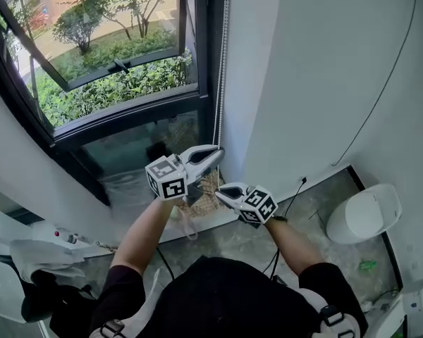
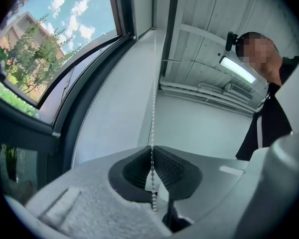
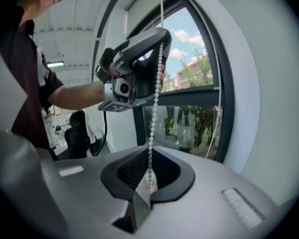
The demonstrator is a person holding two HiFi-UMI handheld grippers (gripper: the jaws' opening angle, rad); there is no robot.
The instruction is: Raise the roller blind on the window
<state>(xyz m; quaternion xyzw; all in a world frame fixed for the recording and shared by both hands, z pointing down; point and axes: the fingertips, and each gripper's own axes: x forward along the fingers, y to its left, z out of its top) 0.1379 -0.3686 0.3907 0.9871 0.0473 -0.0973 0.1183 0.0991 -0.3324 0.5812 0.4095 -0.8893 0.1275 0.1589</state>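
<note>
A white bead chain [image 1: 221, 83] hangs straight down the dark window frame [image 1: 201, 62]. My left gripper [image 1: 217, 153] is shut on the chain, which comes down from above [image 2: 153, 108] and disappears between its ribbed pads [image 2: 169, 171]. Just below and to the right, my right gripper [image 1: 221, 191] is also shut on the chain. In the right gripper view the chain [image 3: 152, 133] drops from the left gripper [image 3: 134, 68] into the right gripper's jaws [image 3: 149, 183]. The blind's fabric is not in view; the glass is uncovered.
A white wall [image 1: 303, 83] stands close on the right, with a thin black cable [image 1: 381, 97] running down it. A white rounded bin [image 1: 363, 213] sits on the floor at right. A woven thing [image 1: 206, 201] lies below the grippers. White clutter [image 1: 28, 252] lies at lower left.
</note>
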